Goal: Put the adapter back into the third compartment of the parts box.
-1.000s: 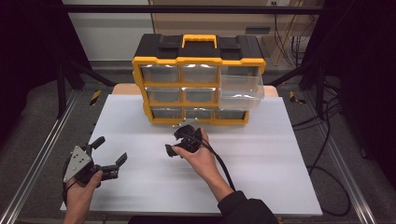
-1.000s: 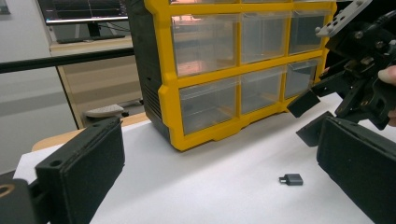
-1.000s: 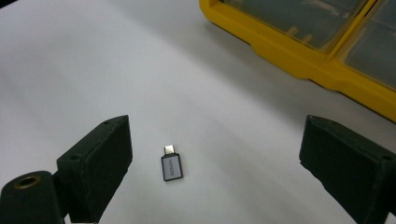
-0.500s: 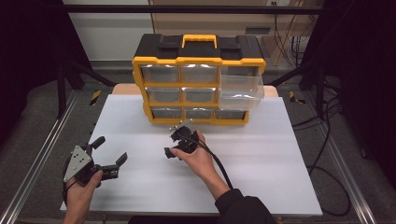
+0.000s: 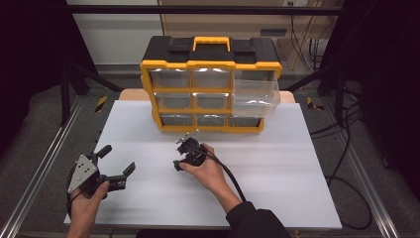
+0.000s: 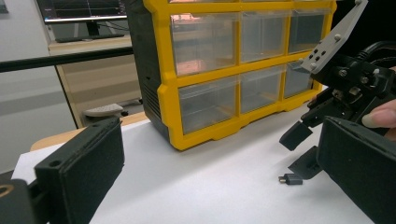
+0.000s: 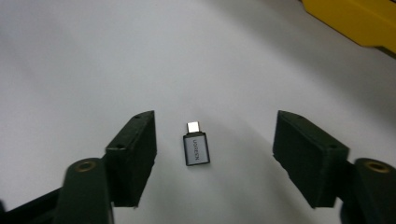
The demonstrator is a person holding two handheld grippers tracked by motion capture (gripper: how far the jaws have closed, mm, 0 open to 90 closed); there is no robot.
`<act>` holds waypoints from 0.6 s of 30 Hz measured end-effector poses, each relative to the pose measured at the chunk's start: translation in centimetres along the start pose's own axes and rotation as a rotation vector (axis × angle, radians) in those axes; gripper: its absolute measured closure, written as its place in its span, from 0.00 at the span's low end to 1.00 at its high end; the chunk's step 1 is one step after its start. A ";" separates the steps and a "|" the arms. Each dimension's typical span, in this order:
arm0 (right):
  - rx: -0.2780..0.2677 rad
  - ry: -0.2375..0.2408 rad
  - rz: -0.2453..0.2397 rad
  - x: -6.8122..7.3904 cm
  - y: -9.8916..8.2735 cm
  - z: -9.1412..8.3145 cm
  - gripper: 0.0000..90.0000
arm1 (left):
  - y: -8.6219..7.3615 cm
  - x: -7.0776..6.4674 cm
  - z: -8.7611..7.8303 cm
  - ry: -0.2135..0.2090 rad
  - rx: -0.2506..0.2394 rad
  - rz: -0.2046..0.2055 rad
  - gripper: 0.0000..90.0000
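A small grey USB adapter lies flat on the white table top, in front of the organizer. My right gripper points down over it with one jaw on each side. The jaws have just been closing and neither pad touches the adapter. From the left gripper view I see the adapter under the right gripper. My left gripper rests open near the table's front left with nothing between its jaws.
A yellow and black drawer organizer stands at the back of the table. One clear drawer at its right is pulled out. A black cable trails from the right gripper toward the front edge.
The right gripper has shifted slightly left and its jaws have narrowed around the adapter. The left hand has stayed put.
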State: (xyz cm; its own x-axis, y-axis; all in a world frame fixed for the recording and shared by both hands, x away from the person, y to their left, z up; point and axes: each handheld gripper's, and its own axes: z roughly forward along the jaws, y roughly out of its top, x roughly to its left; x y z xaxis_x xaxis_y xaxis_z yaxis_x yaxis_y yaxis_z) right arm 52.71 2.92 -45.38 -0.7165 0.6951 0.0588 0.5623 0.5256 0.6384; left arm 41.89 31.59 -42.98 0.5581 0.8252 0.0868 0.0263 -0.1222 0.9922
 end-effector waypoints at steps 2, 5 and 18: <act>0.009 0.002 0.001 0.1 0.0 0.0 0.42 | 0.0 0.0 0.0 0.000 0.002 0.000 0.01; 0.016 0.012 0.003 0.3 -0.2 0.2 0.49 | 0.0 0.0 0.0 0.000 0.000 -0.001 0.01; 0.011 0.016 -0.066 1.1 -0.7 1.0 0.72 | 0.0 -0.1 0.0 -0.004 0.000 -0.002 0.01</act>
State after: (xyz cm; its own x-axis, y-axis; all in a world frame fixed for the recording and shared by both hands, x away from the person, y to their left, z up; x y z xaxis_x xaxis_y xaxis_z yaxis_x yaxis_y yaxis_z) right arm 51.94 3.79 -46.50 -0.7585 0.6510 0.0290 0.5181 0.5754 0.6329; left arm 41.85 31.55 -42.98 0.5613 0.8232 0.0849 0.0271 -0.1208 0.9923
